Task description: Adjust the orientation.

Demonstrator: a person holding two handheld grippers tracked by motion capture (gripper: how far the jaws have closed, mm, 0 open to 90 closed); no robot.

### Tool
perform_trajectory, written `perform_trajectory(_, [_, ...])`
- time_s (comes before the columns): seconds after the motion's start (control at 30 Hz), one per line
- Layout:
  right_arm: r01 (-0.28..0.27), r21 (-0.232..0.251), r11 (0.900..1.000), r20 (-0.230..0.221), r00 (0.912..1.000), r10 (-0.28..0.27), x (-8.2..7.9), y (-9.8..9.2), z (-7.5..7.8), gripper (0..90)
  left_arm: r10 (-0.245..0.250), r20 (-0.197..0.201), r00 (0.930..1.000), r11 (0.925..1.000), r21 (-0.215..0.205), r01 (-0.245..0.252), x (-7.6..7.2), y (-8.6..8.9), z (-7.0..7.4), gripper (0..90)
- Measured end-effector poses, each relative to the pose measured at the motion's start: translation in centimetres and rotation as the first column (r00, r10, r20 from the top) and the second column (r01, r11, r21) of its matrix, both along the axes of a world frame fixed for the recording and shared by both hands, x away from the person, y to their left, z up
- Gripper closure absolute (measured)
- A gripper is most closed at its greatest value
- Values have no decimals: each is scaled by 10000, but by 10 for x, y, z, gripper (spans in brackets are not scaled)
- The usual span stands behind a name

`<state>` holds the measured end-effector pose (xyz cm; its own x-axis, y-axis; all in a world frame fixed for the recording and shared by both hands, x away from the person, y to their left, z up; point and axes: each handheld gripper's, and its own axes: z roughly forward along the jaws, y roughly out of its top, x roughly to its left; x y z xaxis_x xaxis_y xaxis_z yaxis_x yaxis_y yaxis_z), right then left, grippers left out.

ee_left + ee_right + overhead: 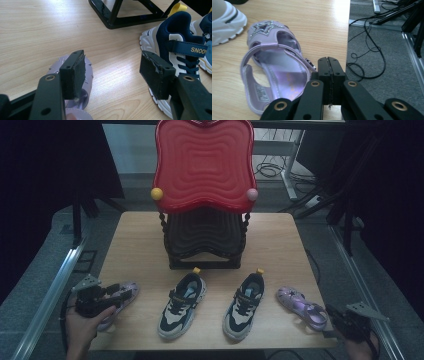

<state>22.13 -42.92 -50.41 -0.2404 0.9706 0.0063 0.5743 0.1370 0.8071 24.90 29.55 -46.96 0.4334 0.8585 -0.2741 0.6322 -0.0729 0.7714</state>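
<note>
A lilac sandal [302,307] with a star on its toe lies near the table's right front corner. My right gripper [334,321] sits just right of its heel, over the table edge. In the right gripper view the jaws [328,61] are pressed together with nothing between them, and the sandal [274,72] lies to their left. A second lilac sandal [132,287] lies at the front left. My left gripper [118,294] hovers over it, open. In the left gripper view [115,75] one pad [77,72] covers that sandal [89,82]. Bare wood shows between the jaws.
Two navy and white sneakers [182,306] [244,306] stand side by side at the front middle of the wooden table [135,235]. Behind them is a two-tier rack with a red top shelf [204,165] and a black lower shelf [205,237]. Cables lie on the floor [372,50] to the right.
</note>
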Motion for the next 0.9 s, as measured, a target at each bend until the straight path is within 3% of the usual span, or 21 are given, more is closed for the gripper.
perform_trajectory(0.37, [-54,-125,9999,-235,9997,51,-10,5,0,900,63,0,10000,10000,-19,-63,0,3,0,377])
perform_trajectory(0.6, [-37,259,9997,-377,9993,47,-10,2,1,900,63,-19,10000,10000,-7,-63,1,3,-1,376])
perform_trajectory(0.9, [-108,274,9996,-435,9990,120,-11,3,0,899,42,6,10000,10000,-14,-42,1,3,0,376])
